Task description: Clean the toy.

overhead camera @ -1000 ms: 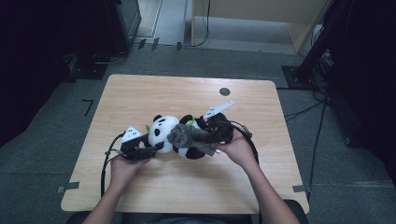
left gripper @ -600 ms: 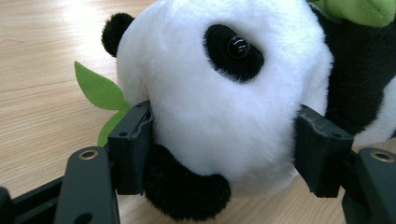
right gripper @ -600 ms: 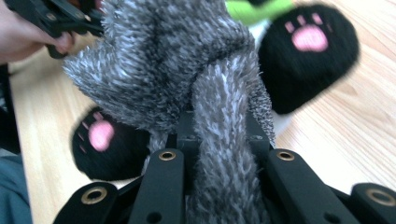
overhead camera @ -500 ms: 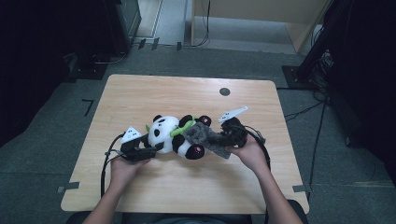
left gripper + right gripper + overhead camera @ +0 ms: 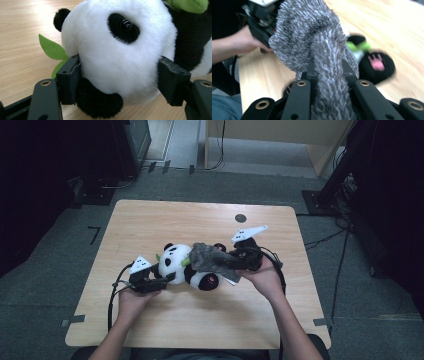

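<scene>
From above, the right tongs (image 5: 235, 262), clamped on a shaggy grey cloth (image 5: 212, 259), have lifted rightward since a second ago, drawing it off the panda (image 5: 187, 267) mid-surface; the left tongs (image 5: 162, 281) pinch its head. Left gripper view: soft white plush, glossy eye (image 5: 125, 24), felt leaf (image 5: 51, 48). Right gripper view: coarse, twisted fur.

Wooden table on grey carpet
A small dark round mark (image 5: 240, 218) sits near the far edge of the light wooden table (image 5: 200, 320)
</scene>
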Tool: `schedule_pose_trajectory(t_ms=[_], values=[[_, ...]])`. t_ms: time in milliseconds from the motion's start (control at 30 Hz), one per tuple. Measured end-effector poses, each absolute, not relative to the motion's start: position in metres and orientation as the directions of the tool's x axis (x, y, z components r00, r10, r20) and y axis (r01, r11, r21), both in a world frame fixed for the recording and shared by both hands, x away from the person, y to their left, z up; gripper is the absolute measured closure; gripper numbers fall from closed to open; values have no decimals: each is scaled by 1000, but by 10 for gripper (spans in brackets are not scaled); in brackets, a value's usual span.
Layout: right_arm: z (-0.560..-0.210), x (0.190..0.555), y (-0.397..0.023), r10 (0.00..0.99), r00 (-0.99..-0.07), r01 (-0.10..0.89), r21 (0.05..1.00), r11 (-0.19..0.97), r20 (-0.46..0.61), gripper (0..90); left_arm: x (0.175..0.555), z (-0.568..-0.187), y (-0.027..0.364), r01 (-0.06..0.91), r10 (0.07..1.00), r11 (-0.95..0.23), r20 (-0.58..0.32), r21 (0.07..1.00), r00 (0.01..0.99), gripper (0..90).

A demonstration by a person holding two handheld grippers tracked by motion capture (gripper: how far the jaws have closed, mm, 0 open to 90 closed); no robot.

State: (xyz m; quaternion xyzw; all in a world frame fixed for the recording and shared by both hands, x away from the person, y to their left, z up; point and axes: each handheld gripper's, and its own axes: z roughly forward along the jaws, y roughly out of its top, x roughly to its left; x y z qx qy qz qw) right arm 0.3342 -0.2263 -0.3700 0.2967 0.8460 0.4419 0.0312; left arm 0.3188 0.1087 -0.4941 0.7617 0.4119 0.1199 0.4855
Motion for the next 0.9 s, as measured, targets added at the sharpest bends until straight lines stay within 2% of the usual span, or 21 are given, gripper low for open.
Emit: schedule_pose_trajectory(t_ms=[67,333,500,567,667,900], values=[[-367,335,-221,522,-827,469,768,436,208,761,319,-494,109,511,744,-189,-218,838,632,290],[-354,341,-157,418,-886,405,774,488,200,761,319,-494,109,513,743,-185,-222,838,631,289],[-369,348,-135,411,-888,418,736,532,207,761,319,-494,109,517,745,-177,-230,837,627,292],[-386,353,-126,420,-886,428,690,584,194,761,319,-493,108,528,745,-173,-240,832,622,301],[-401,354,-126,414,-888,432,665,609,198,762,319,-492,107,531,746,-180,-237,828,622,313],[-402,349,-146,420,-885,437,668,602,200,764,319,-490,106,539,752,-195,-228,820,619,363]])
